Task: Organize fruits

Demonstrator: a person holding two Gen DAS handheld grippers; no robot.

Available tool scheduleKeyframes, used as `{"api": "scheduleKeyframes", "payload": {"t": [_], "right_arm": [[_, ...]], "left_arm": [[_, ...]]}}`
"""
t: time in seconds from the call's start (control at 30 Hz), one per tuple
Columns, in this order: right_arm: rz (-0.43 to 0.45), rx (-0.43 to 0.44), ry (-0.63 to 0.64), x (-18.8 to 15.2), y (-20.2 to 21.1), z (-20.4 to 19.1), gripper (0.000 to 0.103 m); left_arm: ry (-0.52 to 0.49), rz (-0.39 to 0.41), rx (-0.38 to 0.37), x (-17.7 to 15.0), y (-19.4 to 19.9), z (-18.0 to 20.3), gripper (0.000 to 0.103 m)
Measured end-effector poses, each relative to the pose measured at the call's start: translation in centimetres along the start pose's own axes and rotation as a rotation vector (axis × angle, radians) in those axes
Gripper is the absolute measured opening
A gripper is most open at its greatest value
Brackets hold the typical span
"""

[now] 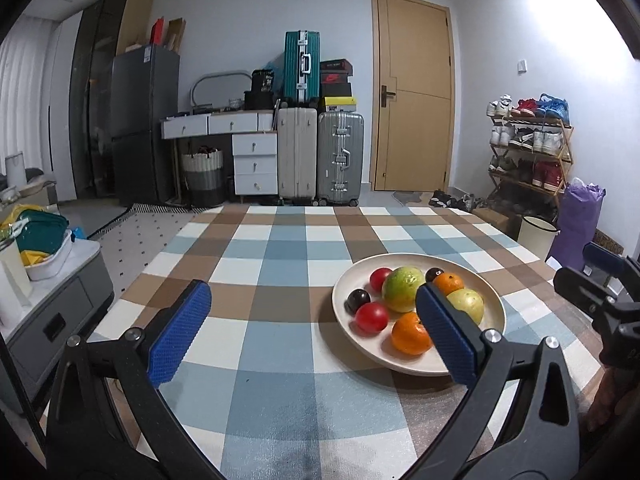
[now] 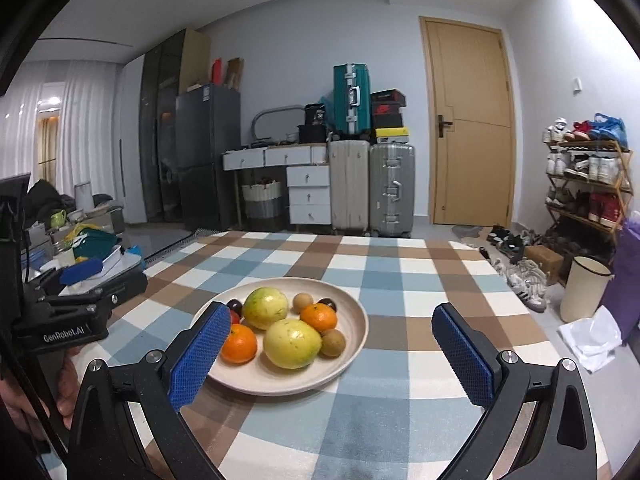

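Observation:
A cream plate (image 1: 496,312) (image 2: 356,320) sits on the checked tablecloth and holds fruit. On it lie two yellow-green guavas (image 2: 266,307) (image 2: 292,343), two oranges (image 1: 410,334) (image 2: 319,317), two red tomatoes (image 1: 372,317), dark plums (image 1: 357,299) and small brown fruits (image 2: 333,342). My left gripper (image 1: 314,332) is open and empty, to the left of the plate, its right pad over the plate's near side. My right gripper (image 2: 340,354) is open and empty, in front of the plate to its right.
The checked tablecloth (image 1: 280,264) covers the table. A low grey cabinet (image 1: 52,312) with a tray of clothes stands left of the table. Suitcases (image 1: 320,156), a shoe rack (image 1: 532,148) and a white bin (image 2: 584,294) stand beyond the table.

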State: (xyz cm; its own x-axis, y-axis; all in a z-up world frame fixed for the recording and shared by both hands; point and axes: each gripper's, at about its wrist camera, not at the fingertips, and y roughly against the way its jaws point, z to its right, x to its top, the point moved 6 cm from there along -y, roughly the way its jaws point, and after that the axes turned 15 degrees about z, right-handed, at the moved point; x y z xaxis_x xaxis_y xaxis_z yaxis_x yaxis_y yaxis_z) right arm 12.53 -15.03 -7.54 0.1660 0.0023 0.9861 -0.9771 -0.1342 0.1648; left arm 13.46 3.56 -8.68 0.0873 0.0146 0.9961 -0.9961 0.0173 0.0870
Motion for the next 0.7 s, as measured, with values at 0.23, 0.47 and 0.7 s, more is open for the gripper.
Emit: {"api": "scheduleKeyframes", "payload": {"t": [0.23, 0.47, 0.7], "right_arm": [[-0.003, 0.025, 0.011, -0.14, -0.09, -0.34, 0.103], [-0.007, 0.026, 0.008, -0.13, -0.10, -0.31, 0.103], [-0.009, 0.026, 0.007, -0.03, 0.02, -0.22, 0.103]], "left_arm": [[-0.009, 0.020, 0.003, 0.07, 0.10, 0.08, 0.102], [-0.012, 0.024, 0.002, 0.36, 0.32, 0.19, 0.102], [-0.013, 0.024, 0.003, 0.37, 0.32, 0.18, 0.102]]}}
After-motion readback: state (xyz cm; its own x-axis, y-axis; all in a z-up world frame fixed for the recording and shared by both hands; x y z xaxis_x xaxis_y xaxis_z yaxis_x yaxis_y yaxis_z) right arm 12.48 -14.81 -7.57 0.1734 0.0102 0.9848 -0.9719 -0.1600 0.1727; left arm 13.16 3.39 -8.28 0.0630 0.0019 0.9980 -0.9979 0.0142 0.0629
